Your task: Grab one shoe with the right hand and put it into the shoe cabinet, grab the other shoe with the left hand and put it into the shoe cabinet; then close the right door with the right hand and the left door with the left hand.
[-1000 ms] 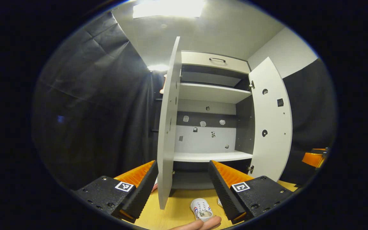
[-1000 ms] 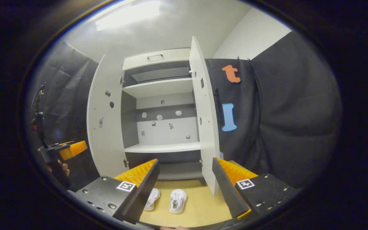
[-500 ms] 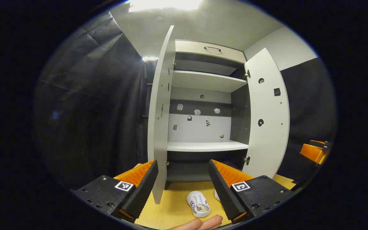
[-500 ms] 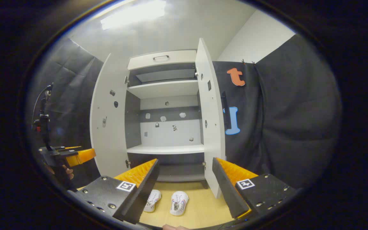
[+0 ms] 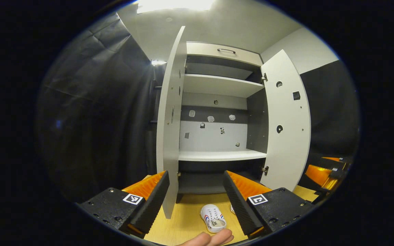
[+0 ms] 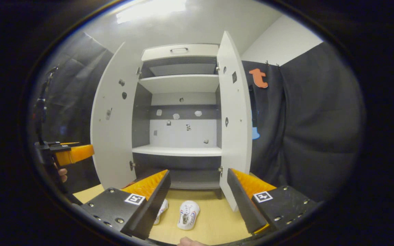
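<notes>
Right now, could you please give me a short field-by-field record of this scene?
shoes: two white shoes, one in plain sight, the other partly behind a finger, side by side on the wooden floor before the cabinet
shoe cabinet: shelves bare
left door: open
right door: open
left gripper: open, holding nothing
right gripper: open, holding nothing, above the shoes
task progress: no shoe grasped yet
</notes>
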`<state>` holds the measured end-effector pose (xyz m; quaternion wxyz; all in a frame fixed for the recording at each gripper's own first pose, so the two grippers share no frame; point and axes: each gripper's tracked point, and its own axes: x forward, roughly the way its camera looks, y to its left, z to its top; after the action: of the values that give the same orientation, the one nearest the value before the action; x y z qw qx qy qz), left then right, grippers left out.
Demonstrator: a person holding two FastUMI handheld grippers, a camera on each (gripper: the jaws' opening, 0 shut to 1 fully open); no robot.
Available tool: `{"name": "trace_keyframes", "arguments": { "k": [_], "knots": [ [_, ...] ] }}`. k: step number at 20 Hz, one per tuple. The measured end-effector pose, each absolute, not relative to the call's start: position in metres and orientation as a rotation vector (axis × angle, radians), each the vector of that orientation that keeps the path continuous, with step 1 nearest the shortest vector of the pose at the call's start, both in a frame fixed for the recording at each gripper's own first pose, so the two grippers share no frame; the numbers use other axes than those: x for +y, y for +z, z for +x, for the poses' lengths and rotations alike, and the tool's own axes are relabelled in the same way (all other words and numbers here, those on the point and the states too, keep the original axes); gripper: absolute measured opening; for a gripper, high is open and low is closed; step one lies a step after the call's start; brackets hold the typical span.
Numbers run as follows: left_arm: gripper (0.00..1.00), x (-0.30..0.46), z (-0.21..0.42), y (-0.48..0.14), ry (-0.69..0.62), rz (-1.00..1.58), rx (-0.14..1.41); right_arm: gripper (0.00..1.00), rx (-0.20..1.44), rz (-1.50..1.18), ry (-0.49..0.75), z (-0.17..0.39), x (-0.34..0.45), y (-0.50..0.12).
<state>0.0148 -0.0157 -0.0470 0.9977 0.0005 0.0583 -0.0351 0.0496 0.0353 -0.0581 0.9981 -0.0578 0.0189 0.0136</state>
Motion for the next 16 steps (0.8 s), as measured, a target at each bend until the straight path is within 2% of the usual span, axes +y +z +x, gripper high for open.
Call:
{"name": "trace_keyframes", "arguments": {
  "k": [2, 3, 4, 5, 8, 9, 13, 14, 16],
  "knots": [
    [0.96, -0.014, 0.018, -0.053, -0.067, -0.002, 0.130, 0.95, 0.078, -0.144, 0.033, 0.062, 0.039, -0.083],
    [0.96, -0.013, 0.019, -0.057, -0.063, 0.001, 0.138, 0.99, 0.105, -0.150, 0.039, 0.069, 0.041, -0.096],
    [0.92, -0.012, 0.020, -0.061, -0.061, 0.003, 0.145, 0.99, 0.135, -0.152, 0.041, 0.076, 0.043, -0.112],
    [0.96, -0.013, 0.021, -0.066, -0.072, 0.009, 0.155, 0.99, 0.170, -0.148, 0.047, 0.083, 0.044, -0.129],
    [0.96, -0.016, 0.021, -0.074, -0.088, 0.007, 0.179, 0.99, 0.249, -0.095, 0.067, 0.103, 0.048, -0.173],
    [0.96, -0.017, 0.021, -0.077, -0.091, 0.008, 0.183, 0.96, 0.273, -0.064, 0.070, 0.108, 0.048, -0.187],
    [0.96, -0.014, 0.021, -0.089, -0.081, 0.026, 0.201, 0.99, 0.348, -0.045, 0.043, 0.126, 0.042, -0.234],
    [0.92, -0.012, 0.019, -0.096, -0.081, 0.036, 0.229, 0.99, 0.370, -0.050, 0.050, 0.129, 0.047, -0.248],
    [0.97, -0.013, 0.017, -0.100, -0.087, 0.032, 0.229, 0.99, 0.429, -0.066, 0.059, 0.133, 0.055, -0.280]
  ]
}}
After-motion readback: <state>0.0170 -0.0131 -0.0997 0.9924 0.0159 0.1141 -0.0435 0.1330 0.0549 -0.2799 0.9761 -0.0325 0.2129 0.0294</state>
